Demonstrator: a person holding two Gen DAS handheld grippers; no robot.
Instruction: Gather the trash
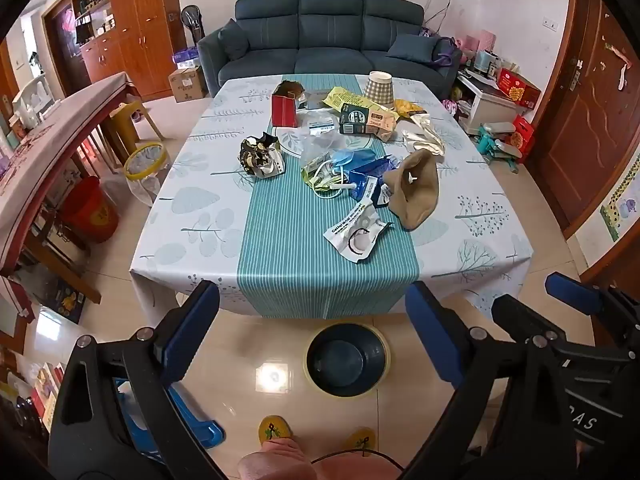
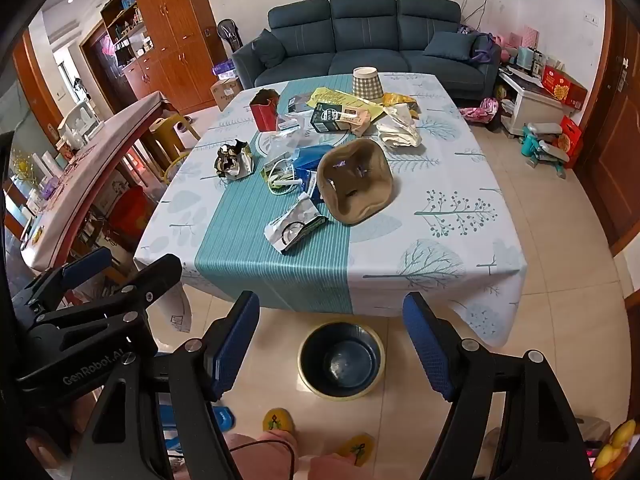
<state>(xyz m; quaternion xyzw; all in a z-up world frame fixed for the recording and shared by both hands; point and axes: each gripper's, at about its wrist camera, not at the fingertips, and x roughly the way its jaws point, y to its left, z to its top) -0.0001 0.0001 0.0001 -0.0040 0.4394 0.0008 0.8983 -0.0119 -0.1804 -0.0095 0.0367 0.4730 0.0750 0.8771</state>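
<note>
A living room with a blue sofa [image 1: 328,36] and wooden cabinets is stretching out behind a low bench [image 1: 192,216] that is wearing a leaf-print cloth with a teal striped runner down its middle. The trash is lying scattered across the middle and far part of that bench: a torn white wrapper [image 1: 358,236] nearest the front edge, a tan moulded pulp tray [image 2: 354,180] just behind it, a crumpled dark foil bag [image 1: 262,156] to the left, a red carton [image 1: 285,107], a checked paper cup [image 1: 379,87] standing upside down, and a heap of yellow packets, boxes and clear plastic between them. On the floor, just in front of the bench, a dark blue bin [image 2: 341,360] with a pale rim is sitting and looking empty, so the collecting is apparently only beginning and every piece is waiting to be carried over. The person is standing at the near edge, yellow slippers showing below. Both hands are hanging side by side above the bin, angling steeply downward toward the floor and the bench front. The left tongs [image 1: 312,324] are gaping wide with nothing between them, and the right tongs [image 2: 330,332] are likewise spread and carrying nothing.
</note>
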